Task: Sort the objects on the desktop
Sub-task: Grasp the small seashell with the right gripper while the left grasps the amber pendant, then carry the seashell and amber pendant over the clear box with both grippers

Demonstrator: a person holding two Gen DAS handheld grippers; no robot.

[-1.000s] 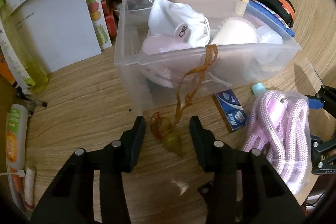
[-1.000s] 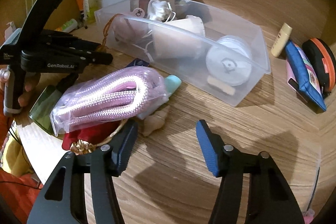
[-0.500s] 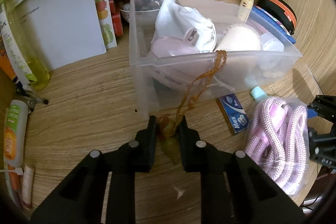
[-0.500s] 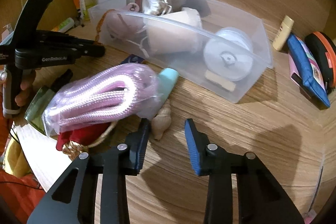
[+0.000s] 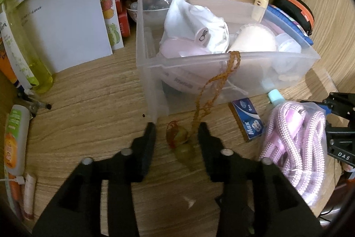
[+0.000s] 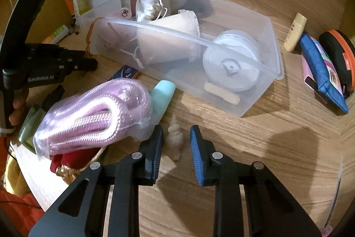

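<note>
A clear plastic bin [image 5: 221, 68] holds white cloth, a pink item and round containers; it also shows in the right wrist view [image 6: 261, 94]. A green pendant [image 5: 180, 143] on a brown cord lies on the desk, the cord hooked over the bin's wall. My left gripper [image 5: 176, 132] is open, its fingers either side of the pendant. My right gripper [image 6: 176, 137] is open around a pale seashell [image 6: 175, 140] on the desk, beside a bagged pink rope [image 6: 97, 114].
A small blue box [image 5: 249, 119] and a teal-capped tube [image 6: 163, 96] lie by the bin. Papers, booklets and bottles [image 5: 20, 48] stand at left. A blue pouch [image 6: 321, 74], an orange-rimmed case [image 6: 339, 52] and a cream bottle [image 6: 295, 32] lie right of the bin.
My left gripper closed on the pendant half a second ago and has opened again, leaving it on the desk. My right gripper moved forward to straddle the seashell, jaws narrower than a second ago.
</note>
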